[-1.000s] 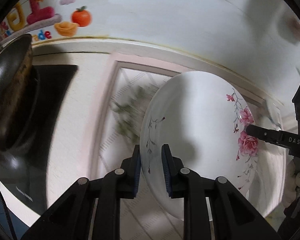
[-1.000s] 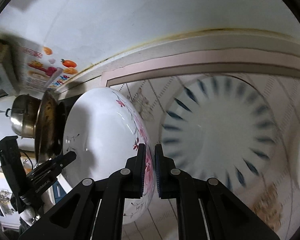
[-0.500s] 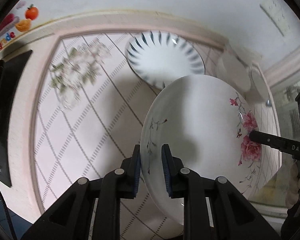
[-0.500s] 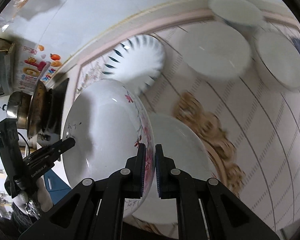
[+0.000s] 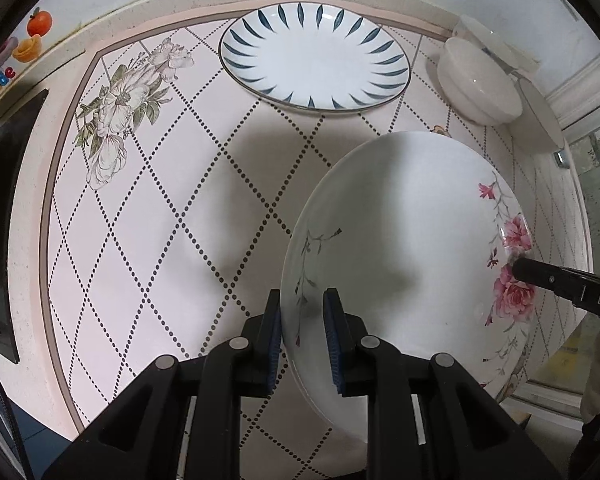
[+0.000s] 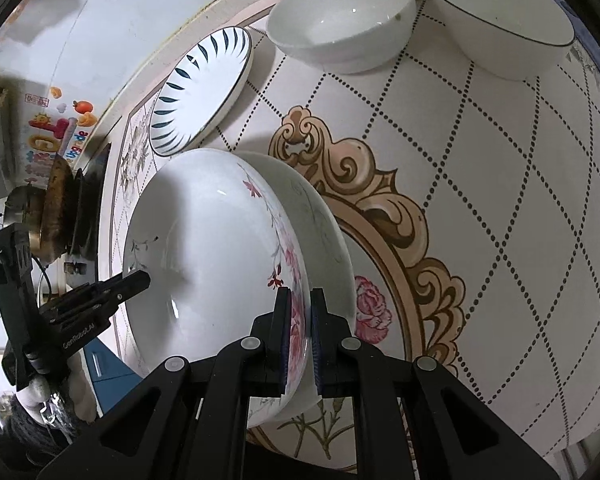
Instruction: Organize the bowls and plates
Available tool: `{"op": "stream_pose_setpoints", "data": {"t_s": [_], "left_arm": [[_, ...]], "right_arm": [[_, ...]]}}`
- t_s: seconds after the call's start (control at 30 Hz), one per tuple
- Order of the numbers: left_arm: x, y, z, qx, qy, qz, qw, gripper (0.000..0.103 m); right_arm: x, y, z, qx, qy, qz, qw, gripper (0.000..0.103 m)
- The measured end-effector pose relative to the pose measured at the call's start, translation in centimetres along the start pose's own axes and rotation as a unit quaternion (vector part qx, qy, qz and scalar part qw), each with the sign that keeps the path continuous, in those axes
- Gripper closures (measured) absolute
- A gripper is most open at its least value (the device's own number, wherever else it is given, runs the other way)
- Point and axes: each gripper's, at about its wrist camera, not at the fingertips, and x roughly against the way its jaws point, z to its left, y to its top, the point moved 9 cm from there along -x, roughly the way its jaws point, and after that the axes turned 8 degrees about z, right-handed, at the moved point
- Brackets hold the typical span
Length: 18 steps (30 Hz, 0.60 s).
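A deep white plate with pink flowers (image 5: 404,248) hangs tilted over the patterned table, gripped at opposite edges. My left gripper (image 5: 302,312) is shut on its plain rim, and my right gripper (image 6: 299,312) is shut on the flowered rim. Each wrist view shows the other gripper at the far side of the plate (image 6: 212,264). A blue-leaf plate (image 5: 316,56) lies flat at the back of the table. To its right stand a white bowl (image 5: 476,80) and a black-rimmed bowl (image 6: 500,16).
A black cooktop (image 5: 4,240) with a pan (image 6: 56,208) and a steel pot lies left of the table. A wall with a fruit sticker (image 5: 36,24) runs along the back. More white dishes (image 5: 496,40) sit in the back right corner.
Both grippers carried the flowered plate away from the cooktop, across and down over the table. The blue-leaf plate and the bowls came into view. Neither grip changed.
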Motion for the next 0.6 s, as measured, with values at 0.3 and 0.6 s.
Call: {"op": "stream_pose_setpoints", "data": {"t_s": [0.3,0.6], "left_arm": [[-0.8,0.3,-0.6,-0.003,0.018,0.008,0.9998,0.085],[-1.7,0.5,-1.4,-0.012,0.028,0.015,0.9994,0.085]], "right_arm": [[-1.1,0.3,0.0,-0.003,-0.004,0.005,1.000,0.092],[-1.0,0.3,0.0,-0.004,-0.009,0.009,1.000,0.092]]}}
